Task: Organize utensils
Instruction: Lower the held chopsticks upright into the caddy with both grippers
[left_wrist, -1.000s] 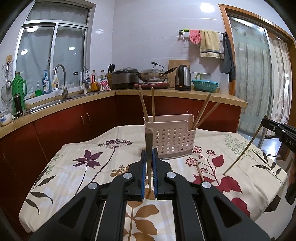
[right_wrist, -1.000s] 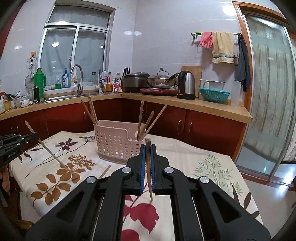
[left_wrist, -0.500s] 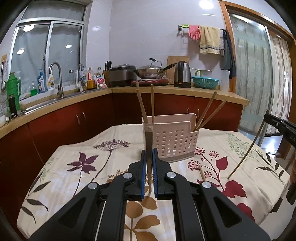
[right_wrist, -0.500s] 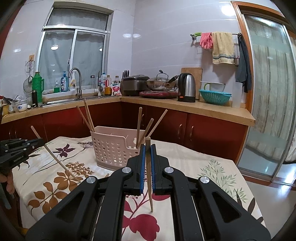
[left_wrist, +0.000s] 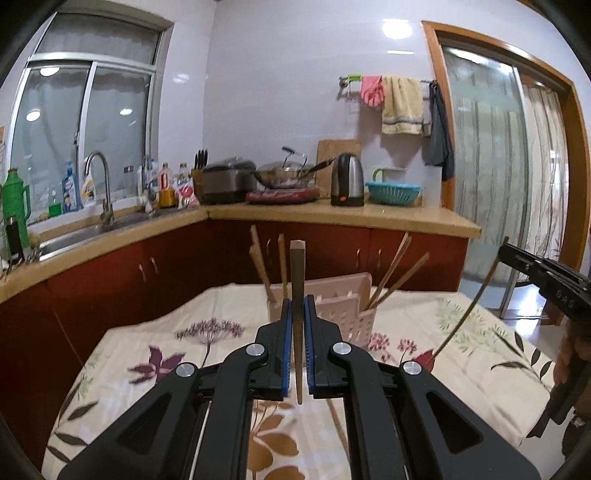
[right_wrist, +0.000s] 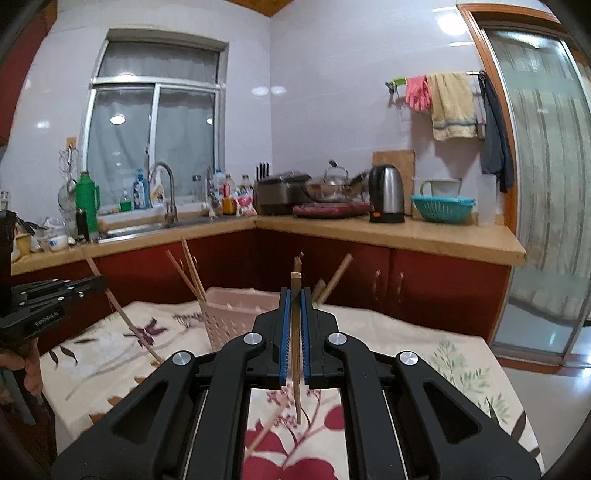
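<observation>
Against the frames a second ago, we see both claws higher: the pale pink perforated plastic basket (left_wrist: 347, 314) now sits lower in each view, and more of the wall shows above the counter. The left claw (left_wrist: 297, 325) is clamped on 1 upright brown wooden chopstick (left_wrist: 297, 280); the right claw (right_wrist: 295, 325) is clamped on another wooden chopstick (right_wrist: 295, 332). Both sticks hang above the floral-clothed bench (left_wrist: 155, 332), short of the basket, which stands on that cloth with 4 chopsticks leaning inside. We can read "GenRobot.AI" on the left tool's side (right_wrist: 46, 318) in the right view; lettering on the right tool in the left view is too blurred.
</observation>
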